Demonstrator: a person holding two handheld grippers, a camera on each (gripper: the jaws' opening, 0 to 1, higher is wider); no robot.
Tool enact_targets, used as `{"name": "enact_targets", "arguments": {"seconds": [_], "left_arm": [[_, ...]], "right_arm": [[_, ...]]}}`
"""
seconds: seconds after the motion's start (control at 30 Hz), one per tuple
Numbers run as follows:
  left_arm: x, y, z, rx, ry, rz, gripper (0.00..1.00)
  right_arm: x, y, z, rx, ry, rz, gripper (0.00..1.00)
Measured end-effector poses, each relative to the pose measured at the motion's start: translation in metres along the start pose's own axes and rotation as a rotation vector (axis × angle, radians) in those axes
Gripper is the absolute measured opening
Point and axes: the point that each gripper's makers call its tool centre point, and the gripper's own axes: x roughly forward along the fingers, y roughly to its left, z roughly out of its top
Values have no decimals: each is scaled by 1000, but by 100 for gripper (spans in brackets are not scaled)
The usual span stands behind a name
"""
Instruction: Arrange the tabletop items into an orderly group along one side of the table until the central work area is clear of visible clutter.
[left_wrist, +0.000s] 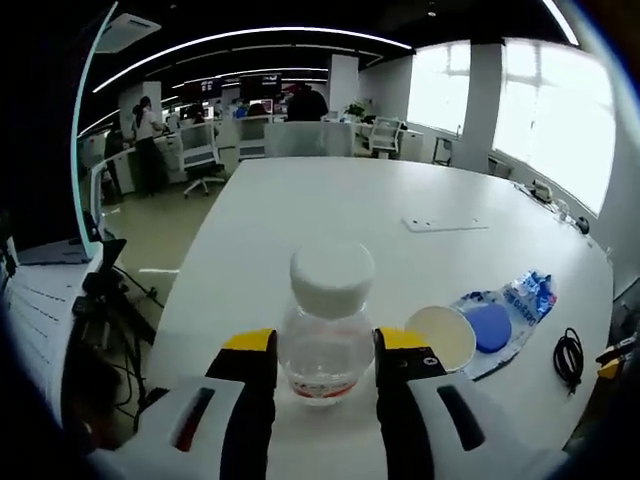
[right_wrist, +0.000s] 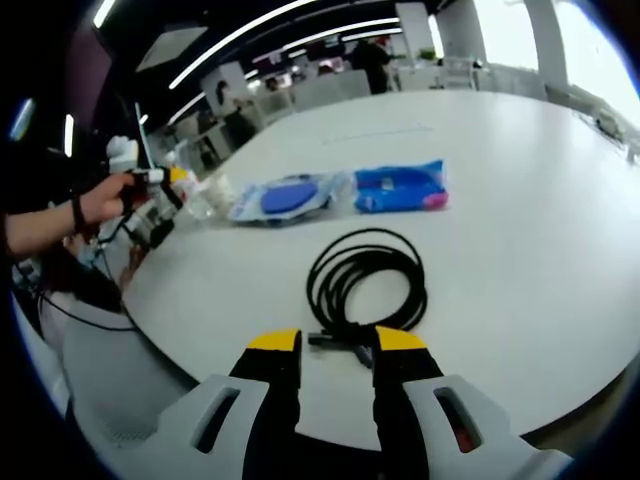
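Left tool (left_wrist: 325, 360) gripping clear bottle (left_wrist: 326, 335), white cap (left_wrist: 331, 277), near-empty

On the table (left_wrist: 330, 200), the bottle (left_wrist: 326, 325) stands between the left gripper (left_wrist: 325, 352) jaws near the edge. Right of it sits a cup (left_wrist: 443, 335), then a round item in a bag (left_wrist: 490, 327), then a packet (left_wrist: 528, 292). The coiled cable (right_wrist: 366, 283) lies before the right gripper (right_wrist: 337, 348), nearer than bag and packet.
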Motion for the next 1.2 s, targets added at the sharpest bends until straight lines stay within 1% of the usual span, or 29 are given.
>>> {"name": "enact_targets", "arguments": {"seconds": [0.2,0.4,0.7,1.07,1.2], "left_arm": [[0,-3,0,-10,-3,-1,37],[-3,-7,-2,-42,3,40,37],[-6,-16,-4,-85,4,74,37],[-5,-17,-3,-108,4,59,37],[-7,-17,0,-118,-8,57,37]], "right_arm": [[3,2,-1,-1,5,5,25],[5,3,2,-9,5,7,25],[5,2,0,-9,10,8,25],[3,-1,0,-6,5,6,26],[5,0,-1,-29,17,11,27]]}}
